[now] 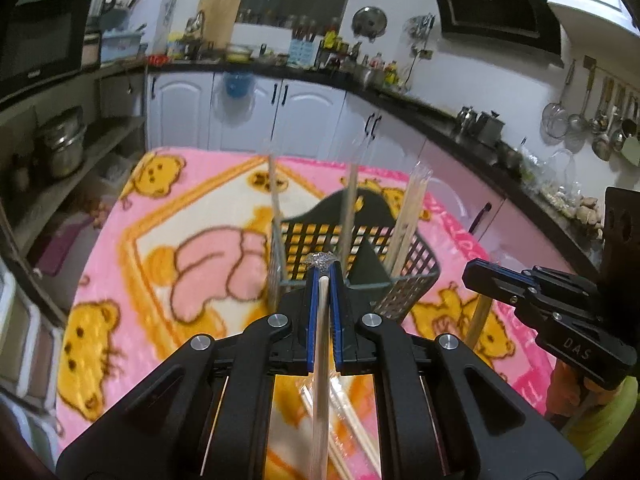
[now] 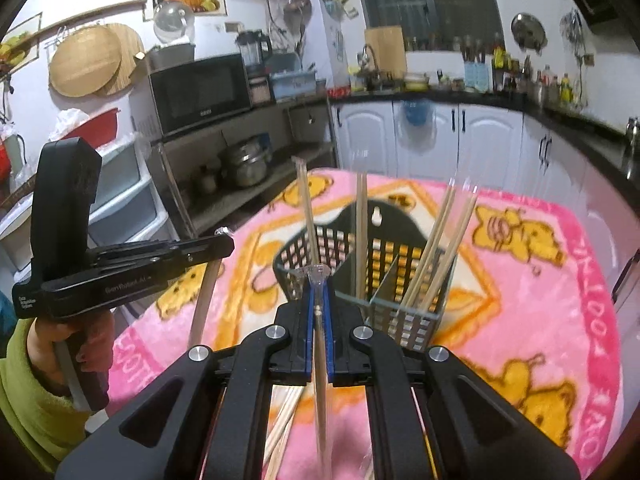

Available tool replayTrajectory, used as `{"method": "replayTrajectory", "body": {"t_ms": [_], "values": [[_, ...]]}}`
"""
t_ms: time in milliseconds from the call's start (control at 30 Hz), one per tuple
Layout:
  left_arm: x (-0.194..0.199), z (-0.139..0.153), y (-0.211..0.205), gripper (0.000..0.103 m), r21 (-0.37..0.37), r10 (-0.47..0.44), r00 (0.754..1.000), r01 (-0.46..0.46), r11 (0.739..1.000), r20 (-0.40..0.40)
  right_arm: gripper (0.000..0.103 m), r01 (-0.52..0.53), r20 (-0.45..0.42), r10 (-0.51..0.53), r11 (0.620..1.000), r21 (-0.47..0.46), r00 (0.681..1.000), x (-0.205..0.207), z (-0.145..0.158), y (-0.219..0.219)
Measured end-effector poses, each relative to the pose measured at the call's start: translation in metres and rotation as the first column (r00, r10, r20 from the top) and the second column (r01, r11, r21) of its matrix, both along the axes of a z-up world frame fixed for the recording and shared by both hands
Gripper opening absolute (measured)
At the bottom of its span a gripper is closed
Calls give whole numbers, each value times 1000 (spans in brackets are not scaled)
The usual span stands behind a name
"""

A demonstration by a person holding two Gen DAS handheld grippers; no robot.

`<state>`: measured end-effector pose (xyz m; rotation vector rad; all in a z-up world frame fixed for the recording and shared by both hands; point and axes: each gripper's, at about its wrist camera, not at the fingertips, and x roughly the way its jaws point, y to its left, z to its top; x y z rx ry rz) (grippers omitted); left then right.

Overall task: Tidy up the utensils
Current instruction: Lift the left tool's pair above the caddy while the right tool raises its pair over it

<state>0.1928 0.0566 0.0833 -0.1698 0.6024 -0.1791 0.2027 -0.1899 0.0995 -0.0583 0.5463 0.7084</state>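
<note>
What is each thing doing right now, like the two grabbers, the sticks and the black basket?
Left gripper: shut on a wrapped chopstick pair.
Right gripper: shut on a second wrapped pair.
Basket: upright on the pink blanket, several wrapped chopsticks standing inside.
Loose chopsticks: lying on the blanket beneath the left gripper.

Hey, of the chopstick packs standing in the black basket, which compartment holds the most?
The right-hand compartment of the basket: a fanned bundle of wrapped chopsticks leans there, while the other section holds only two separate upright packs.
</note>
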Motion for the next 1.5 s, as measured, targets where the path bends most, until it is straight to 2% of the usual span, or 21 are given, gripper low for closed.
{"method": "replayTrajectory", "body": {"t_ms": [333,833,1500], "values": [[1,36,-19,3,11,-7,995,6,1000,98,5,19,70,-24,997,73,997,-3,32,-14],[16,66,-43,3,10,-26,984,24,1000,177,5,53,127,-72,987,151,989,2,62,-33],[31,112,-41,3,-16,-2,950,7,1000,311,5,88,224,-140,970,227,964,18,113,-40]]}}
